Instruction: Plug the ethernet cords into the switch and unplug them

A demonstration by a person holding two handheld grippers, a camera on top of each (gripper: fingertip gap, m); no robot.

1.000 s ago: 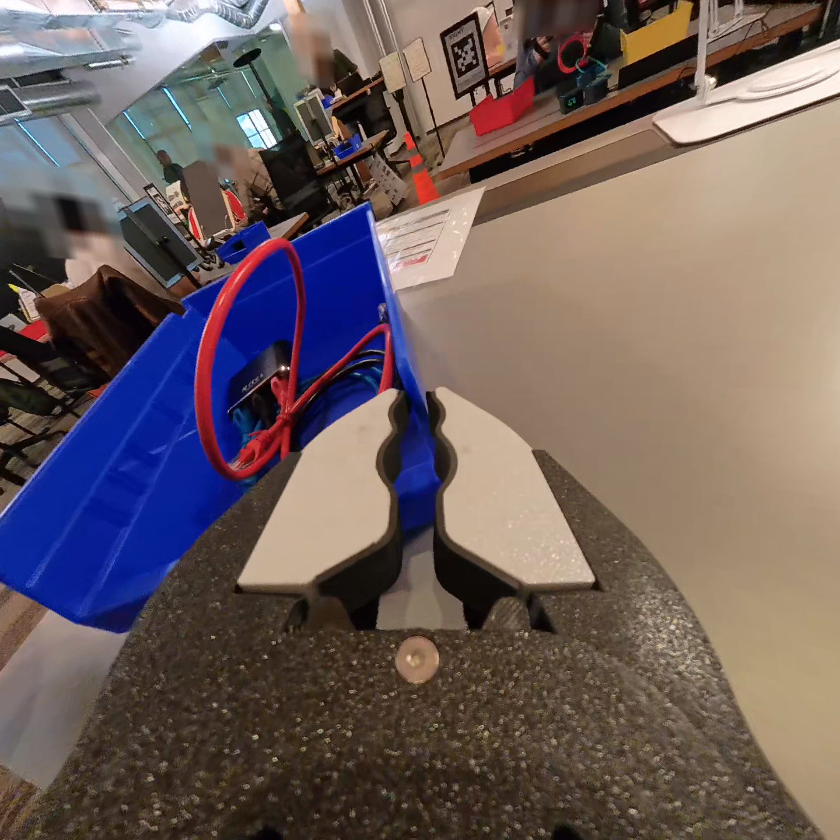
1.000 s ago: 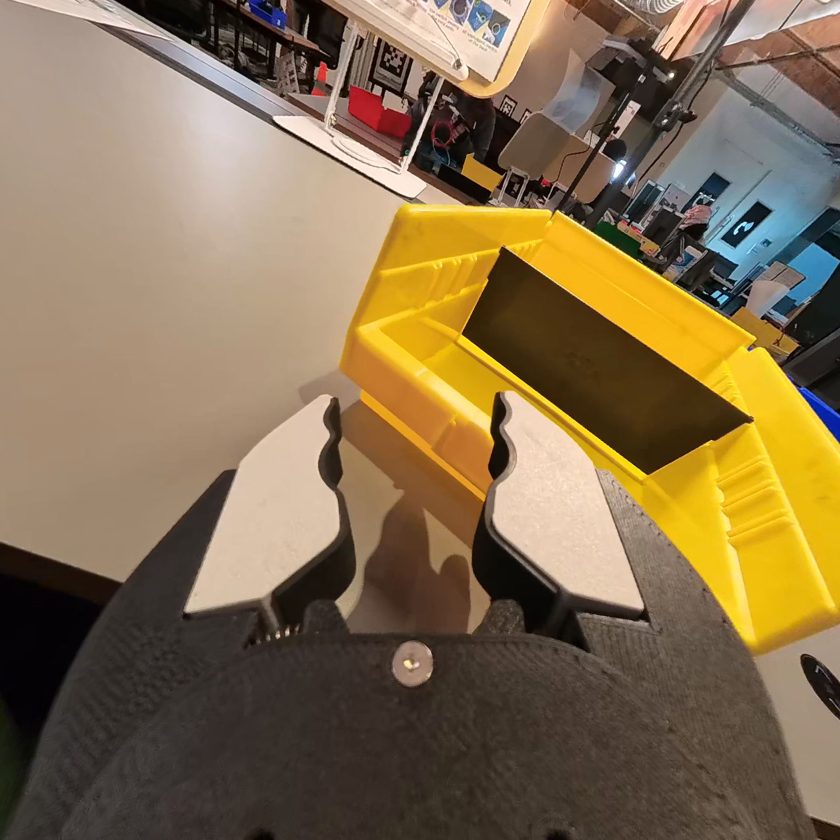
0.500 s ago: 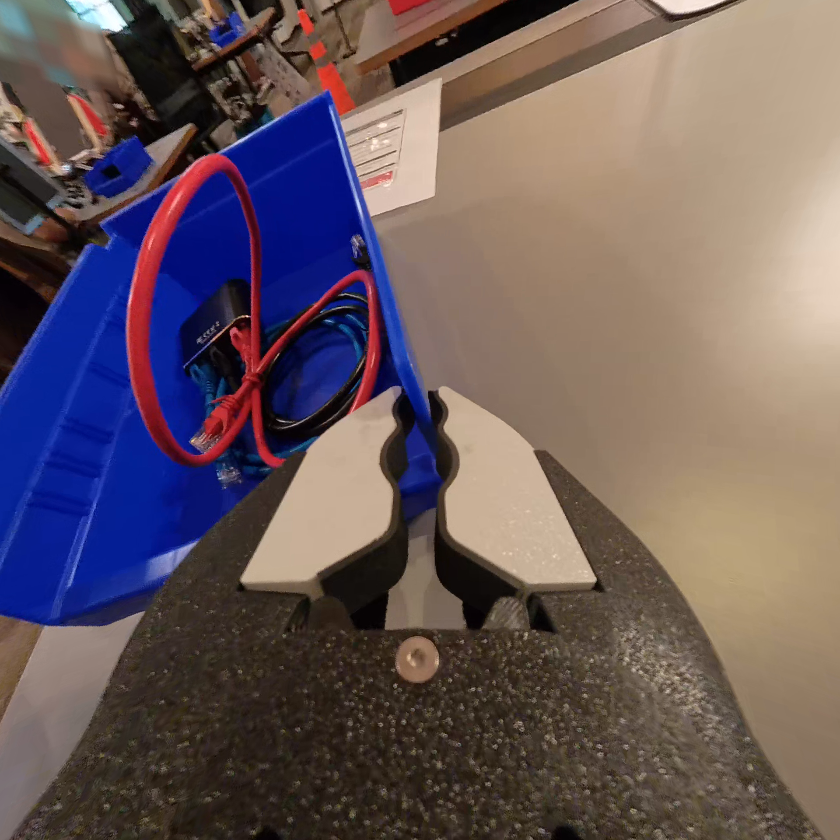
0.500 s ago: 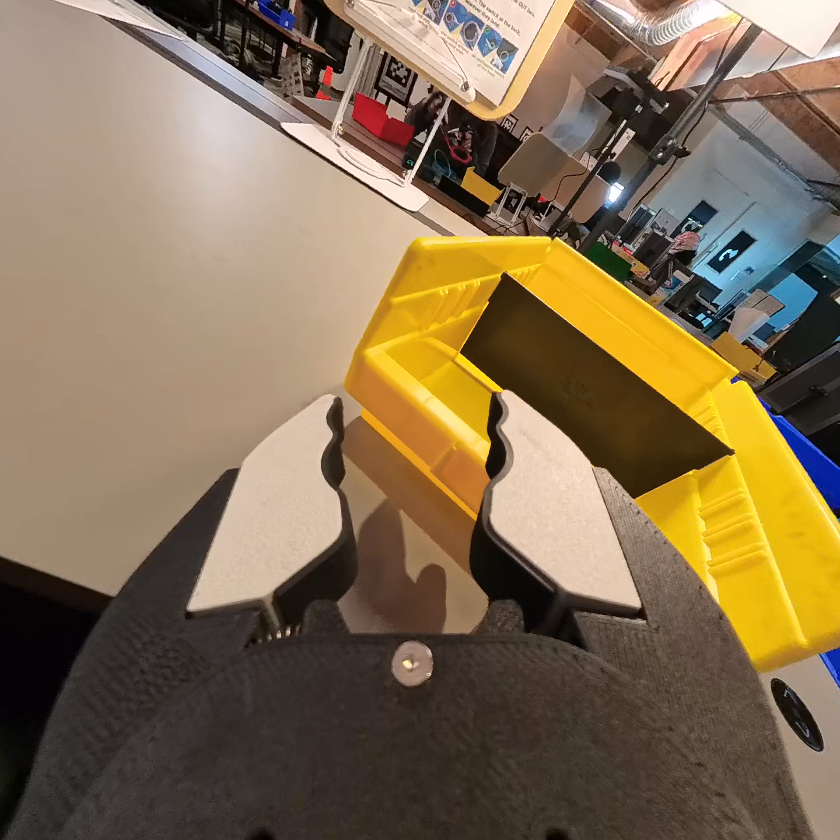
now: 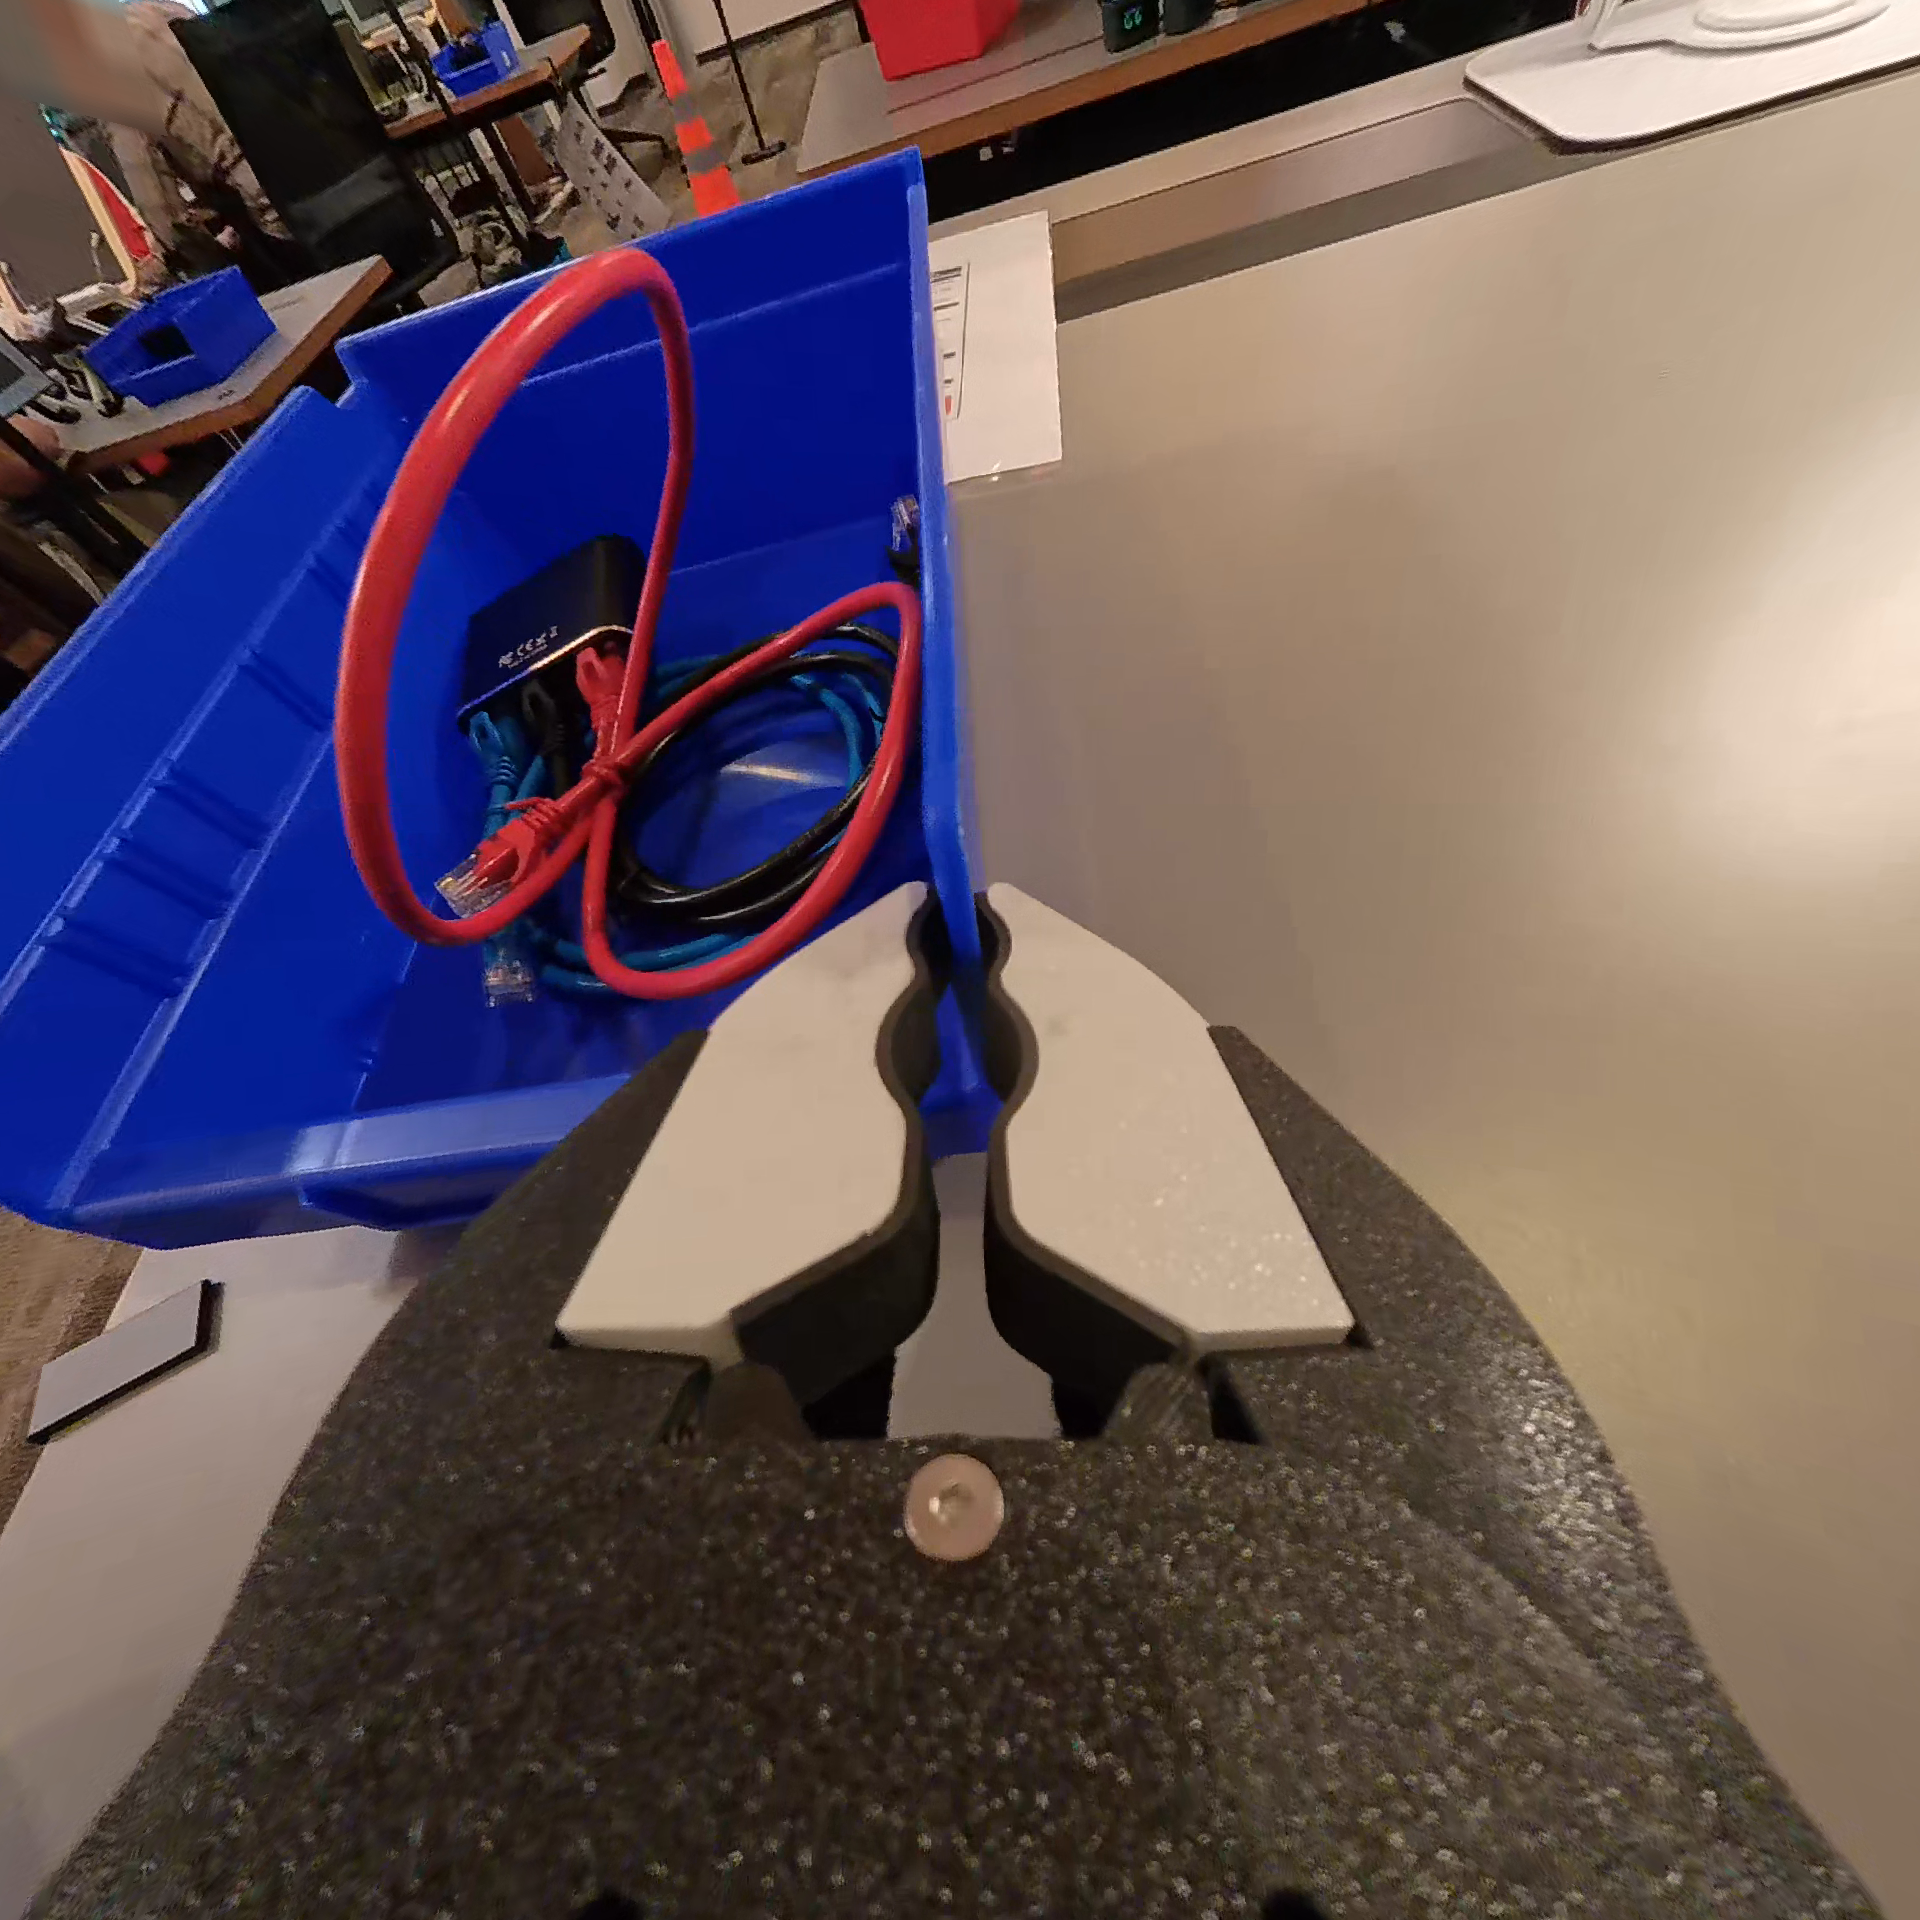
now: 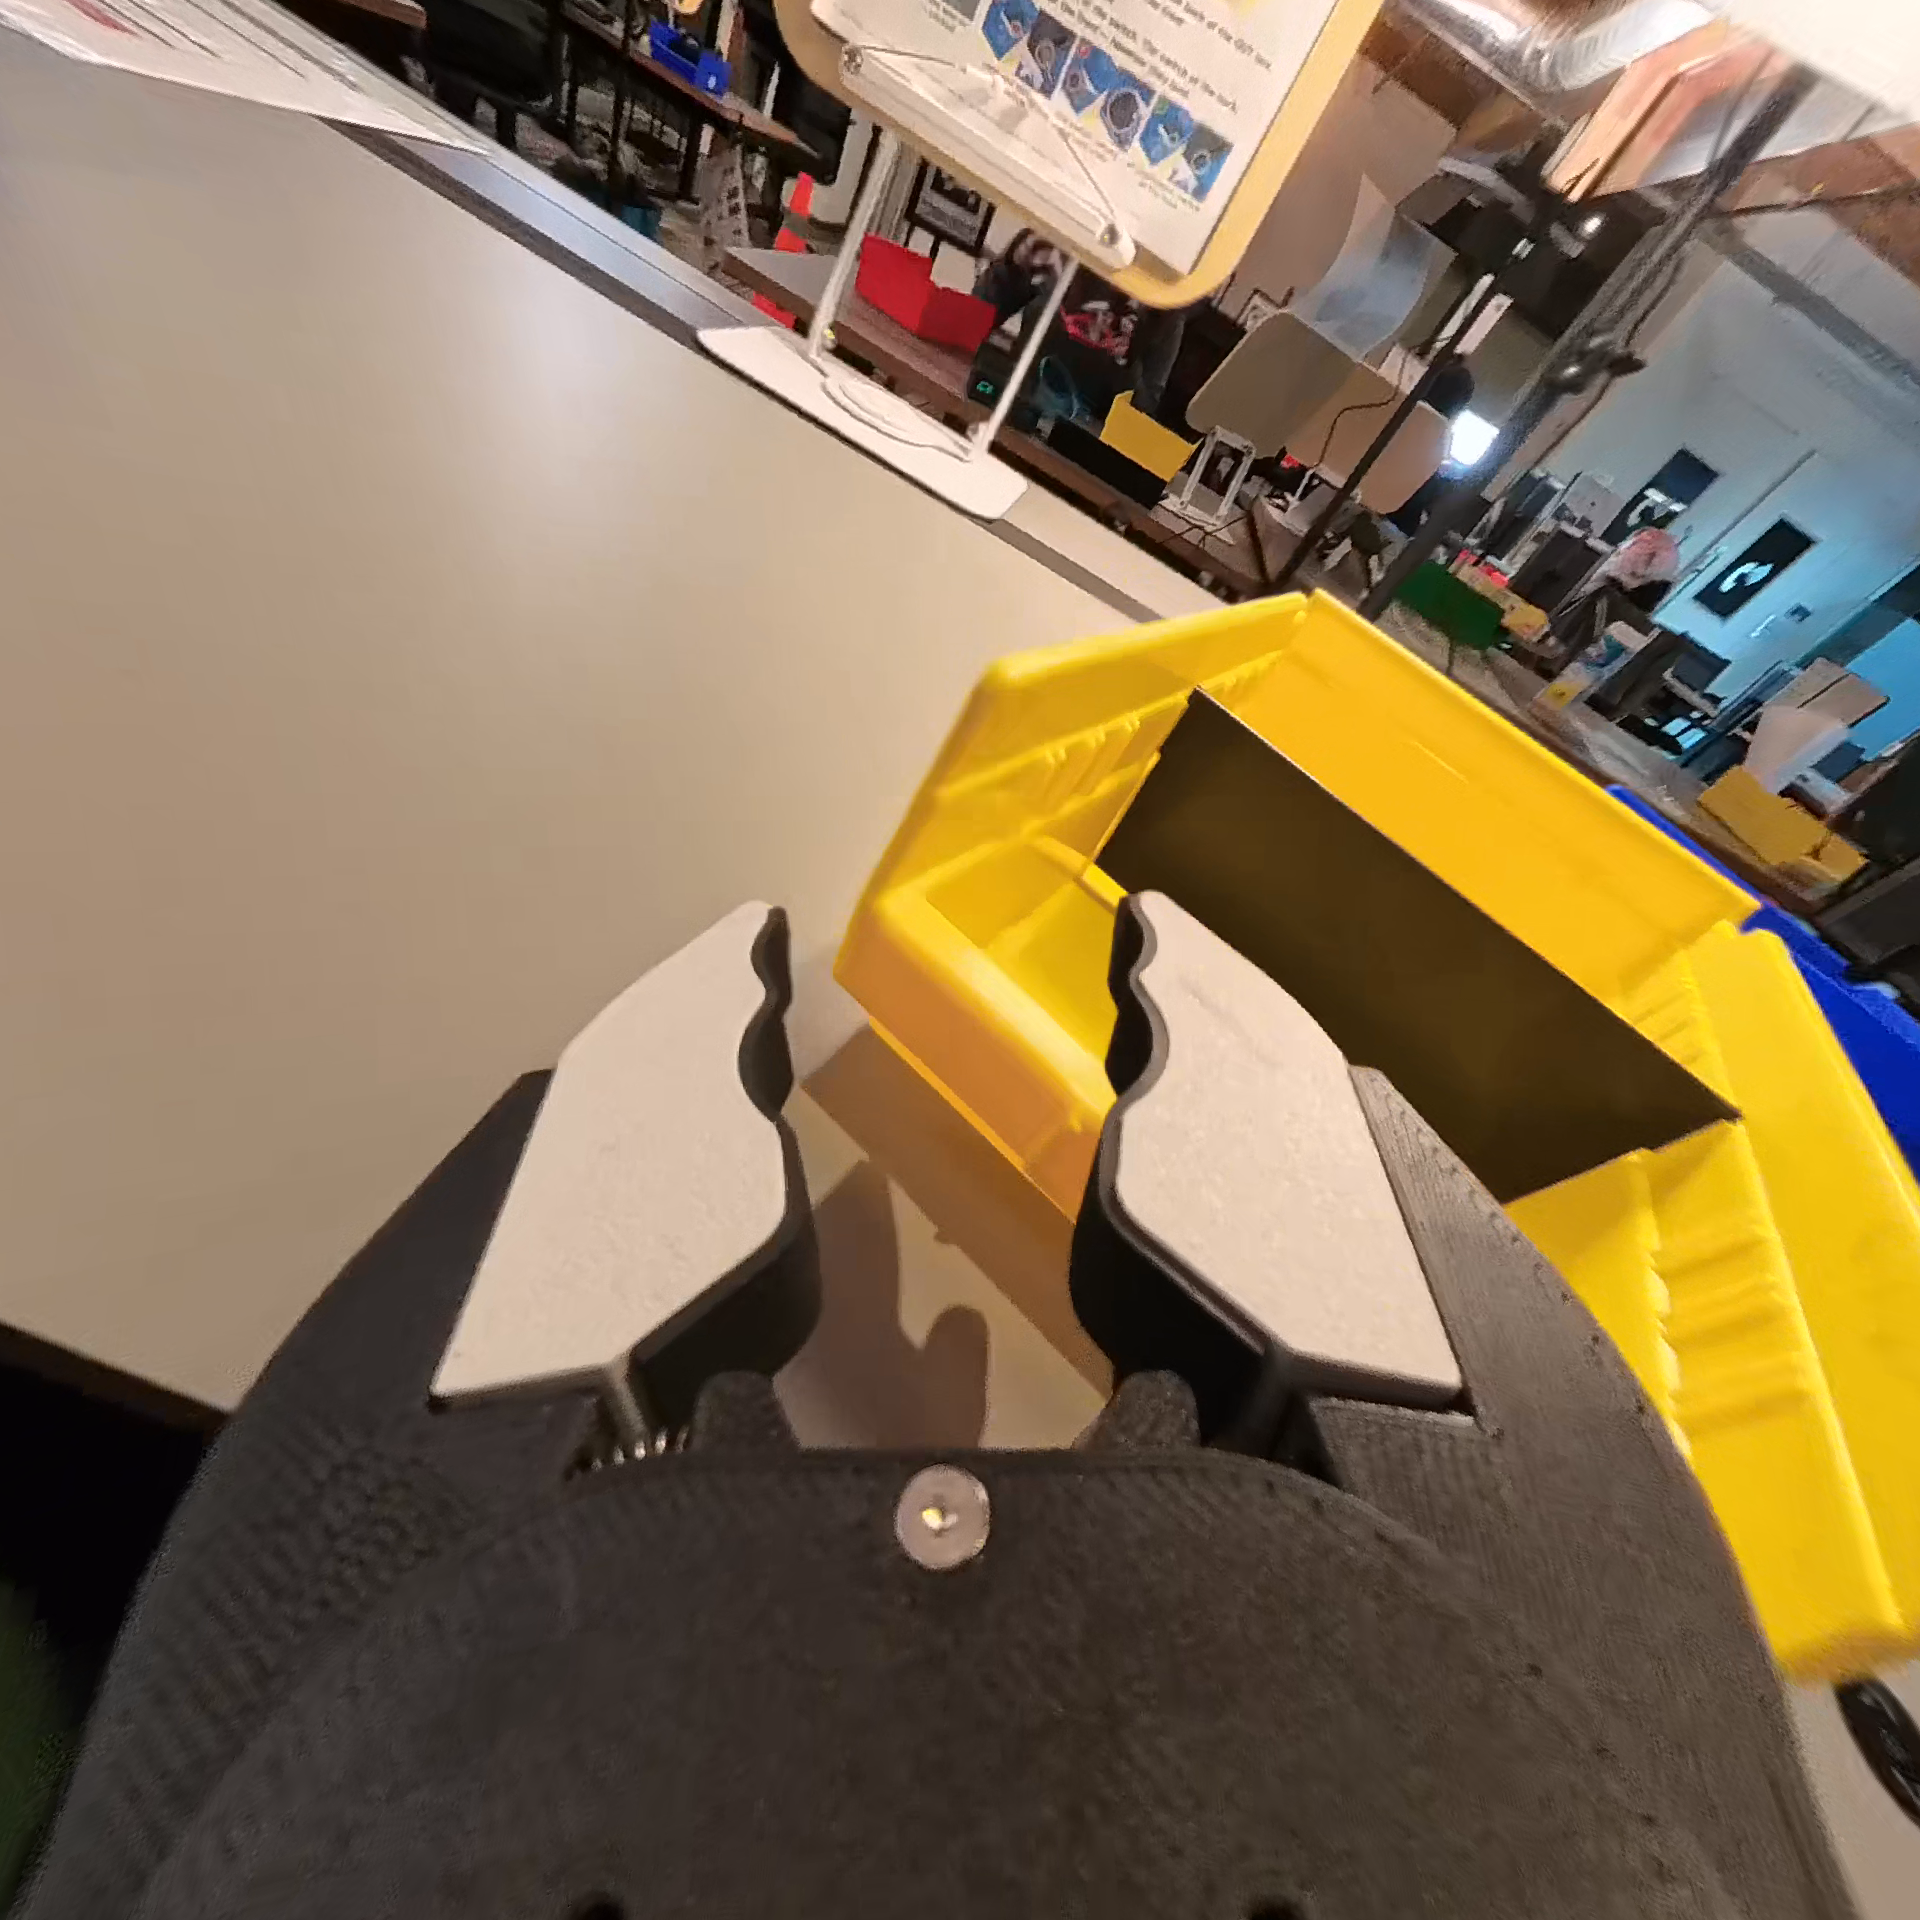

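A blue bin [image 5: 260, 935] stands on the grey table [image 5: 1455, 727]. In it lie a black switch [image 5: 551, 623], a red ethernet cord [image 5: 665, 416] looped high and knotted, a blue cord [image 5: 665, 951] and a black cord [image 5: 748, 894]. The cord ends near the switch look plugged into it. My left gripper [image 5: 956, 899] is shut on the bin's right wall near its front corner. My right gripper [image 6: 951, 914] is open and empty, low over the table, with the near corner of a yellow bin [image 6: 1455, 790] just beyond its fingertips.
The yellow bin holds a black divider panel [image 6: 1403, 987]; a second blue bin [image 6: 1849, 997] is behind it. A paper sheet [image 5: 992, 353] lies past the blue bin. A white sign stand [image 6: 883, 405] stands at the table's far edge. A dark flat square [image 5: 125, 1361] lies at the left edge. The left gripper's tips are roughly 60 cm from the right gripper's.
The left view now looks down into the blue bin from higher, still clamped on its wall. The right gripper has swung left, so the yellow bin sits further right. Both jaws are unchanged.
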